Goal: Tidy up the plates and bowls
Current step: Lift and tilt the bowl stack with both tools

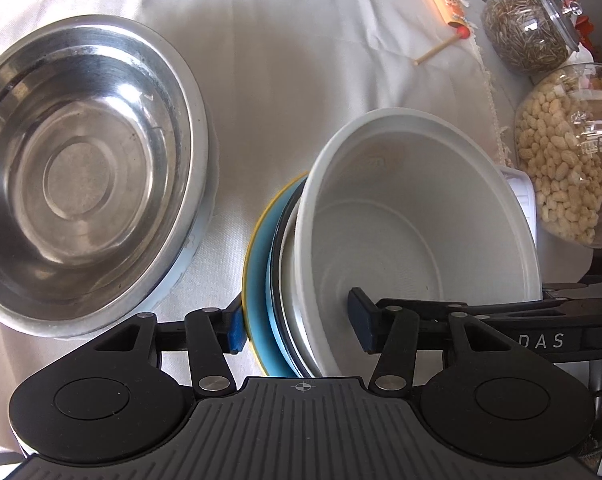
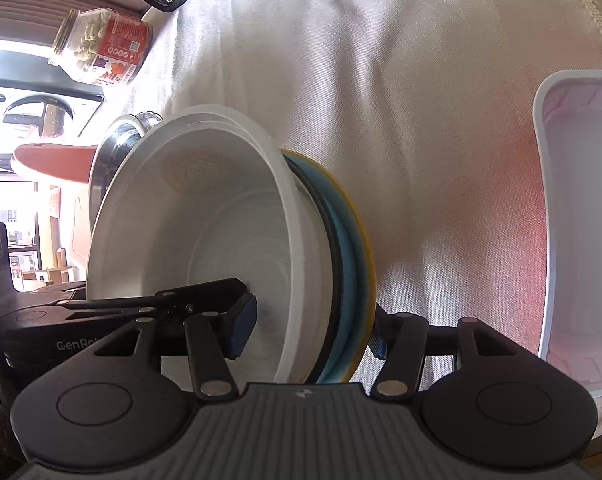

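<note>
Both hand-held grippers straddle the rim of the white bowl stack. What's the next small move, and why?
Probably ease the stack toward the steel bowl. Left hand-held gripper and right hand-held gripper each have one finger inside the white bowl and one outside the blue plate, and the stack looks tilted.

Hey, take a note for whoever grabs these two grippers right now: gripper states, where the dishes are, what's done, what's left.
Left gripper: closed across the dish stack's edge, one pad outside the blue plate rim, one inside the white bowl.
Right gripper: straddles the opposite edge likewise; firm contact can't be confirmed.
Steel bowls: nested, on the cloth beside the stack.
Done: white bowl sits on the plates.
Left: probably move the stack to its place; check the right grip first.
</note>
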Motion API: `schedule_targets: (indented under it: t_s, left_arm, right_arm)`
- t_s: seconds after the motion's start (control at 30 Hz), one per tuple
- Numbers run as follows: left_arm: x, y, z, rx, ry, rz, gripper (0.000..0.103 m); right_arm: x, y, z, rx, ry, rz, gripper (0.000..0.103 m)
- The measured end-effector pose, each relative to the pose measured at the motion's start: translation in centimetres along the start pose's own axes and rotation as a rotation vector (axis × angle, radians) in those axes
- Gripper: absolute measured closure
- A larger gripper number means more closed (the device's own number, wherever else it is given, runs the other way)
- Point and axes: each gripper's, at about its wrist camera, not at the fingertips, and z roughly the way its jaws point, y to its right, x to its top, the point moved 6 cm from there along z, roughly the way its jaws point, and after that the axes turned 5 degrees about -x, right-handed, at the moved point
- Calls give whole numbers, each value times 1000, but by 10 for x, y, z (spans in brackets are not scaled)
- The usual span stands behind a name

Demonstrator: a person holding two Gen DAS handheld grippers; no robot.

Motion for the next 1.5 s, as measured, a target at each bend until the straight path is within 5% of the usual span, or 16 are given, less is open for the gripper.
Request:
schedule_targets:
  t_s: [0.43,0.6,1.5]
  left_arm:
    - [-7,-3,1,-64,-23,-19,49]
    - [-8,-6,5,-49,-40,-25,48]
    - [-9,-2,3,-48,-13,-12,47]
  right_arm:
    - [-3,8,6,-18,-2,-3,49]
    - [-3,5,7,-80,35,0,48]
    - [-6,3,6,-54,42,-42,49]
